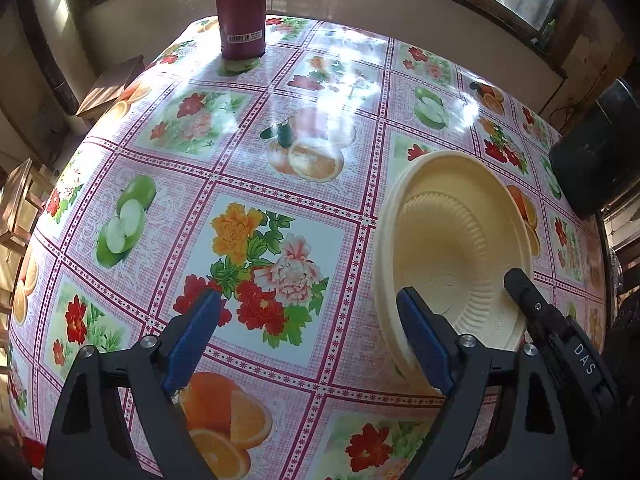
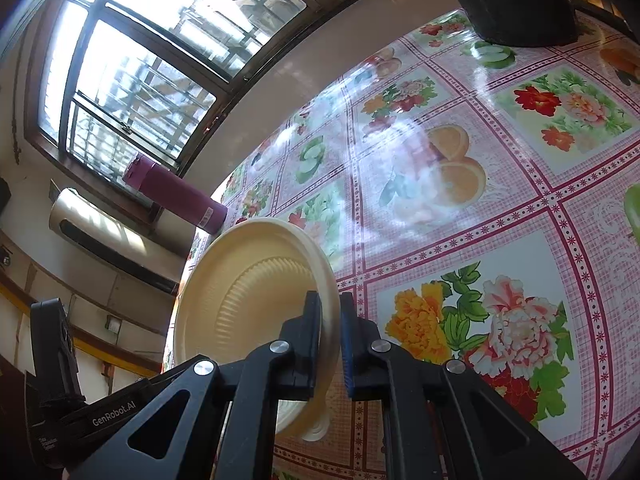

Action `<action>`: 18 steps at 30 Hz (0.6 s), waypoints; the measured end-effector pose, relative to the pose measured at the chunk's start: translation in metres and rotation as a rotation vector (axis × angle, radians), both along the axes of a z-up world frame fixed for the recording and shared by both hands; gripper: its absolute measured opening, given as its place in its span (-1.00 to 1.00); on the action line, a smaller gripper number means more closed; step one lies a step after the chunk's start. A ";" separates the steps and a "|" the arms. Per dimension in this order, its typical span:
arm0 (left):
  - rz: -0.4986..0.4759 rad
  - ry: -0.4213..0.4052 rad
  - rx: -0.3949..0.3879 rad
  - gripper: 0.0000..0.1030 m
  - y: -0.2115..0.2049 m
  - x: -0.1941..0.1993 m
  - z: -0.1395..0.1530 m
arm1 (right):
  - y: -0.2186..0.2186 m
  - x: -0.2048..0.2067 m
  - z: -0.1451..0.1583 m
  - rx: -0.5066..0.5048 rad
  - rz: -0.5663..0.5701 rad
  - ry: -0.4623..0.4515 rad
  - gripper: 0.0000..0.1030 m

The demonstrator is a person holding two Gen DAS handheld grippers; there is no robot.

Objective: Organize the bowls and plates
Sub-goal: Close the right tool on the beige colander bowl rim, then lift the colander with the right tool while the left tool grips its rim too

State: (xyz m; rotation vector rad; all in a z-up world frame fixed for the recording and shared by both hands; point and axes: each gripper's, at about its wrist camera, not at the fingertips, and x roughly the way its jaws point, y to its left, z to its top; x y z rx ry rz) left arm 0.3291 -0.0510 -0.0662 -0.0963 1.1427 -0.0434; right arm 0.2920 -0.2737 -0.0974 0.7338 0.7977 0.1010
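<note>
A cream plastic plate (image 1: 452,240) with a ribbed inner wall is held tilted above the flowered tablecloth (image 1: 256,216) at the right of the left wrist view. My right gripper (image 2: 330,344) is shut on its rim, one finger on each face; the plate (image 2: 248,292) fills the lower left of the right wrist view. The right gripper's black finger (image 1: 532,300) shows at the plate's near edge in the left wrist view. My left gripper (image 1: 308,344) is open and empty, just left of the plate, low over the table.
A tall magenta flask (image 1: 240,8) stands at the table's far edge, also in the right wrist view (image 2: 176,196). A black pot (image 1: 596,160) sits at the right edge of the table; it shows in the right wrist view (image 2: 516,0). Wooden stools (image 1: 112,84) stand left of the table.
</note>
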 end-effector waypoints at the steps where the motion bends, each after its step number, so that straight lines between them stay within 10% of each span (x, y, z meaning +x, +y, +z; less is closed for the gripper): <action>1: -0.002 0.000 -0.005 0.74 0.000 -0.002 0.000 | 0.000 -0.001 0.000 0.000 -0.002 0.001 -0.83; 7: -0.023 -0.025 0.001 0.74 -0.003 -0.014 0.006 | -0.001 -0.006 -0.001 0.011 -0.006 0.009 -0.83; 12: -0.062 -0.020 0.001 0.11 -0.012 -0.021 0.007 | 0.003 -0.009 0.002 0.008 0.006 0.002 -0.83; 18: -0.091 -0.014 -0.009 -0.02 -0.018 -0.025 0.010 | 0.001 -0.008 0.002 0.018 0.002 0.008 -0.83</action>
